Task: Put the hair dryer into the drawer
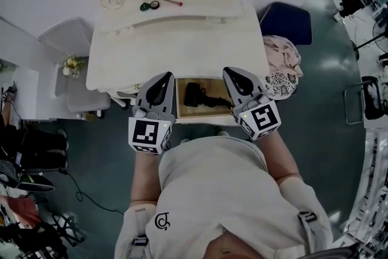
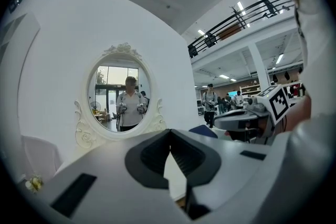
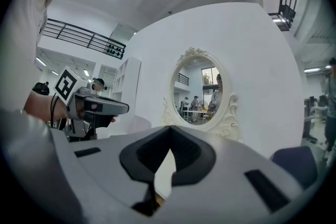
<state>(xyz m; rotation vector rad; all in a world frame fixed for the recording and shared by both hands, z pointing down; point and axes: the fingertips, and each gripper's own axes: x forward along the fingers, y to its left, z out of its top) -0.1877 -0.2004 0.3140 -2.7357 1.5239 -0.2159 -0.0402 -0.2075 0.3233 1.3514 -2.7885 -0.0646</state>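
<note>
White vanity, hair dryer in open drawer half-hidden between left gripper and right gripper, jaws together.

Head camera looks steeply down on the bench; left gripper and right gripper cameras face level, sharing the mirror.

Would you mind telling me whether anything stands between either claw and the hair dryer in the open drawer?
Nothing visible does. The hair dryer lies uncovered in the open drawer, with the left claw just to its left and the right claw just to its right, both shut and empty.
</note>
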